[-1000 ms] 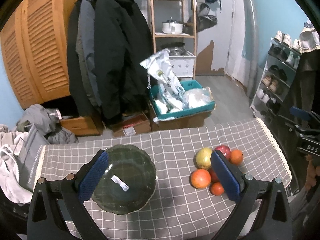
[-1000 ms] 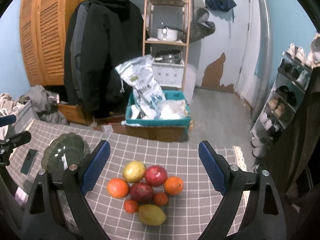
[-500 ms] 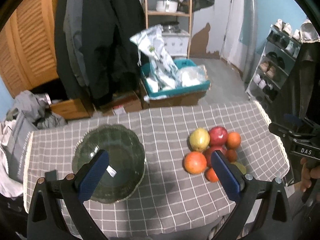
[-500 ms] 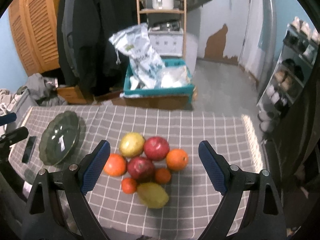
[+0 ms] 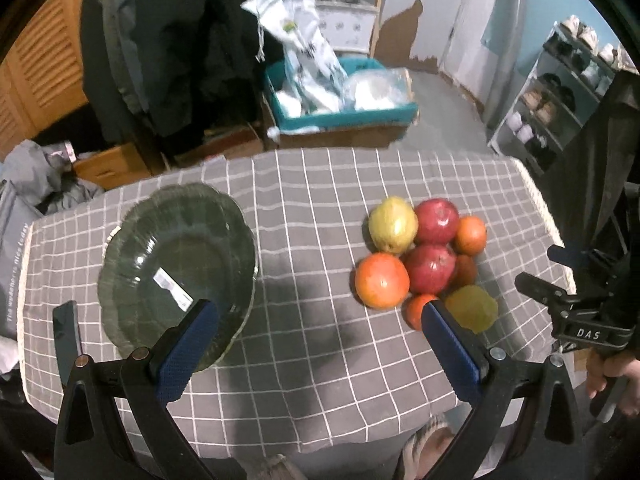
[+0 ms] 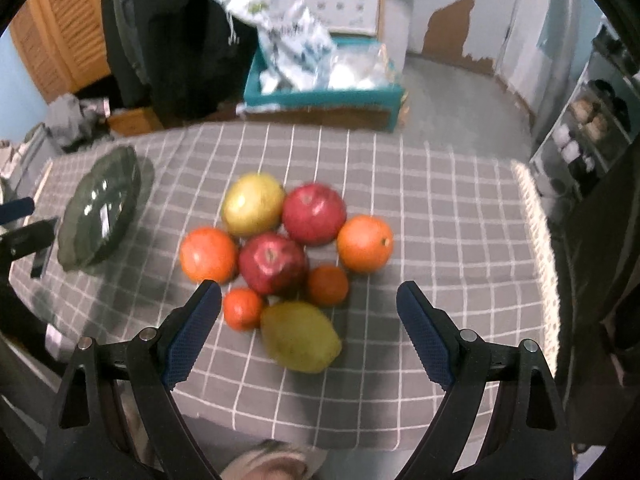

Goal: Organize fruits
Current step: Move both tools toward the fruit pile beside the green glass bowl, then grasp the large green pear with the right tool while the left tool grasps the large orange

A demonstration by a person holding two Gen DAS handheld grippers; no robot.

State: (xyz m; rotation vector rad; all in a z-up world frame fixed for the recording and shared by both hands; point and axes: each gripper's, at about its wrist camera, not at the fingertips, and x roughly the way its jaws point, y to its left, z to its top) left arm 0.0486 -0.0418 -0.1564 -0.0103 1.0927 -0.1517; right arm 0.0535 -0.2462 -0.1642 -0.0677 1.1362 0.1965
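A pile of fruit [image 6: 276, 256] lies on the grey checked tablecloth [image 6: 440, 216]: two red apples [image 6: 314, 214], several oranges [image 6: 364, 243] and two yellow-green fruits [image 6: 301, 336]. The same pile [image 5: 424, 260] shows in the left wrist view. A dark green glass bowl [image 5: 176, 264] stands empty on the left [image 6: 98, 216]. My left gripper [image 5: 318, 316] hangs open above the cloth between bowl and fruit. My right gripper [image 6: 308, 300] is open above the near side of the pile, holding nothing.
A black phone [image 5: 66, 334] lies left of the bowl. Beyond the table's far edge are a teal box of bags [image 5: 340, 96], dark coats [image 5: 168, 40] and a shoe rack [image 5: 560, 92]. A hand [image 5: 612, 376] holds the other gripper at right.
Both grippers have tilted downward and moved in over the table, so the bowl and the fruit sit higher and larger in view. Both stay open.
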